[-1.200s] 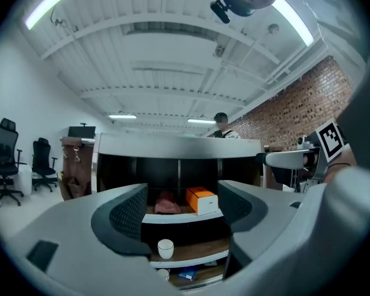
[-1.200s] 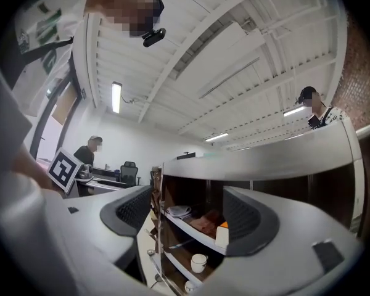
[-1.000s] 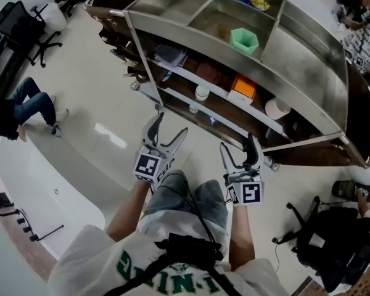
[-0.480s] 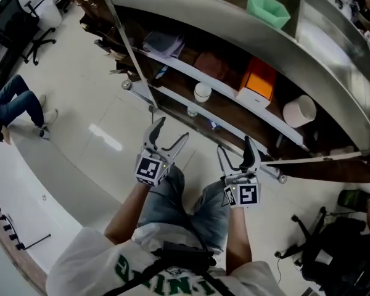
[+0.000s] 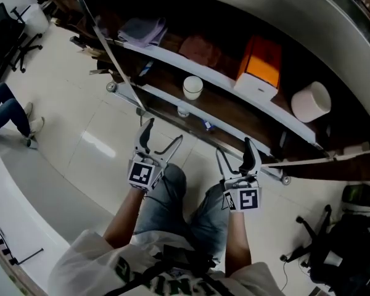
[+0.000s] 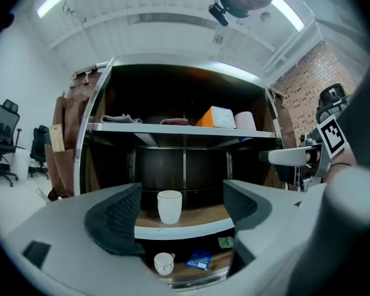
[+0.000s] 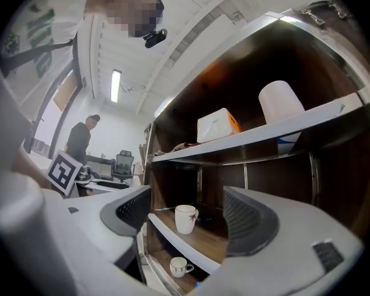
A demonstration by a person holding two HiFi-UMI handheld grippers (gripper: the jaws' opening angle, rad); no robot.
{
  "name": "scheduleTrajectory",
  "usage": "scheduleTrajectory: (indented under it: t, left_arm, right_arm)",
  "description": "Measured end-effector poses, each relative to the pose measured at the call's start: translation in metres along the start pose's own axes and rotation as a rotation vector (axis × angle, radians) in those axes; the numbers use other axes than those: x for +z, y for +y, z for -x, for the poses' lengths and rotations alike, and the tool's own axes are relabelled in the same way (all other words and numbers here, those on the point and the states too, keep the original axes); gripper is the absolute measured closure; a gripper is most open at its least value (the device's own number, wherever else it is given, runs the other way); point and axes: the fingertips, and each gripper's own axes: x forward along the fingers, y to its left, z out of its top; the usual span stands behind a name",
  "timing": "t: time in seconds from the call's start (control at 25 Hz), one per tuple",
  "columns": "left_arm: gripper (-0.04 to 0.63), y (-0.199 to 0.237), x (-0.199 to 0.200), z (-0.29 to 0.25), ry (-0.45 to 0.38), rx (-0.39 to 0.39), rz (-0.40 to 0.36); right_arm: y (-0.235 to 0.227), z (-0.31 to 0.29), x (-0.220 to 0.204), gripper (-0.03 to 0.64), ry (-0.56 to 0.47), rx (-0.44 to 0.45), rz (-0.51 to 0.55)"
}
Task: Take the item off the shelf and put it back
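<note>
Left tongs (image 5: pixel 163 134) opening, nothing between them; right tongs (image 5: pixel 234 150) spread, empty; the white cup (image 5: pixel 192 87) stands upright on the middle shelf (image 5: pixel 234 113), well apart, far ahead; best approach level, straddle its body, squeeze gently.

cups (image 6: pixel 169 206) (image 6: pixel 163 263): 2 | orange box (image 6: pixel 217 117): 1 | paper roll (image 6: pixel 245 121): 1 | blue packet (image 6: pixel 199 259): 1 | cloths (image 5: pixel 142 29) (image 5: pixel 200 49): 2

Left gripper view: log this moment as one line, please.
phase: approach | left tongs: opening, empty, lined up on white cup | right tongs: open, empty | white cup: upright on shelf, untouched
</note>
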Motion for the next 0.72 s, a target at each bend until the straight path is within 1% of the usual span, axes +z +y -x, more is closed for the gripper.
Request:
scheduleTrajectory:
  t: [0.04, 0.16, 0.28, 0.4, 0.52, 0.6, 0.72]
  left_arm:
    - [0.186, -0.001, -0.004, -0.004, -0.008, -0.006, -0.007]
    - [0.136, -0.002, -0.020, -0.018, -0.008, -0.023, -0.021]
    - [0.073, -0.004, -0.037, -0.039, 0.030, -0.042, -0.016]
    - [0.041, -0.001, -0.052, -0.082, 0.062, -0.049, -0.045]
    - [0.043, 0.011, -0.064, -0.134, 0.072, -0.022, -0.059]
    - [0.043, 0.021, -0.076, -0.167, 0.094, 0.010, -0.039]
    - [0.044, 0.031, -0.089, -0.196, 0.115, 0.035, -0.014]
  right_arm:
    - [0.000, 0.003, -0.003, 0.244, -0.002, -0.001, 0.006]
    - [-0.004, 0.007, -0.011, 0.244, -0.004, -0.003, 0.016]
    - [-0.005, 0.008, -0.017, 0.244, -0.015, -0.005, 0.015]
    - [-0.005, 0.012, -0.020, 0.244, -0.018, -0.001, 0.030]
    - [-0.005, 0.016, -0.022, 0.244, -0.024, -0.010, 0.030]
    - [-0.005, 0.018, -0.024, 0.244, -0.023, -0.015, 0.035]
    - [-0.001, 0.022, -0.024, 0.244, -0.025, -0.010, 0.050]
